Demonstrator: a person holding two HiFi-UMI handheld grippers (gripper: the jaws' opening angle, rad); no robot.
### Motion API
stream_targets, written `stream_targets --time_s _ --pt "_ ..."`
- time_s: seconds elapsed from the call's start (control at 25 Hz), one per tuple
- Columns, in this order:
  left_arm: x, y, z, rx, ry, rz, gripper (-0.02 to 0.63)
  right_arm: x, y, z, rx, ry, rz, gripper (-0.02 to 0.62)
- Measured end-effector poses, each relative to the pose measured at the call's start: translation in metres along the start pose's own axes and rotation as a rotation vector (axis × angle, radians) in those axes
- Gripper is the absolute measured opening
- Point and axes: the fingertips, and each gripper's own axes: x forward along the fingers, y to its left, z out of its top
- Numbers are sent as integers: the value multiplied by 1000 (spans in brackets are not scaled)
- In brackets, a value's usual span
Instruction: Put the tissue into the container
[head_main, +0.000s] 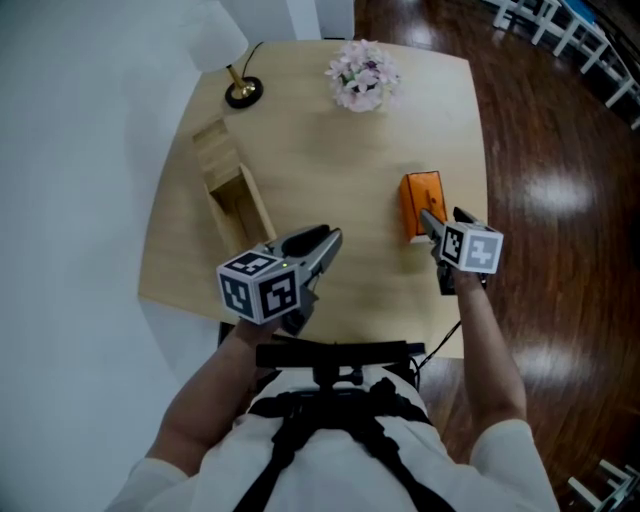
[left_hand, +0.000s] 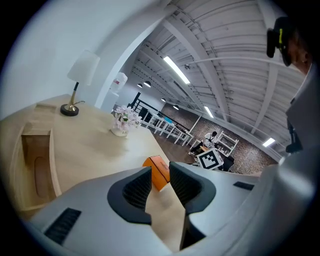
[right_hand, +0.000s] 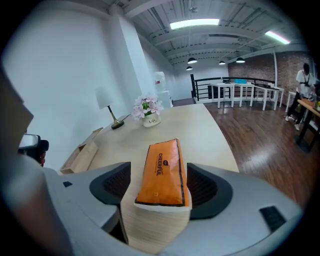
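Tissue pack (right_hand: 162, 172) on table (head_main: 330, 170), straddled by spread right claw (right_hand: 160, 186), unpinched; grasp step; next: squeeze pack, lift, carry to wooden container (head_main: 216, 148); left claw (left_hand: 160, 186) parted, empty

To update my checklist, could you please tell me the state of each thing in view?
tissue pack: lying flat, ungripped.
container: open-topped, empty.
right gripper: jaws open, tissue pack between them.
left gripper: jaws open, empty.
lamp: upright.
flowers: upright.
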Motion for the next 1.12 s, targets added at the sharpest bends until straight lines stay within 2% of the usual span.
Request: stream_targets --time_s 0.4,0.76,1.12 --pt "37 -16 -19 30 78 -15 101 9 -11 1 2 2 4 359" --pt "64 -19 -36 -4 117 -26 101 27 -11 -6 31 38 48 359" --pt "88 -6 -45 -20 162 -7 101 53 -14 -19 32 96 47 359"
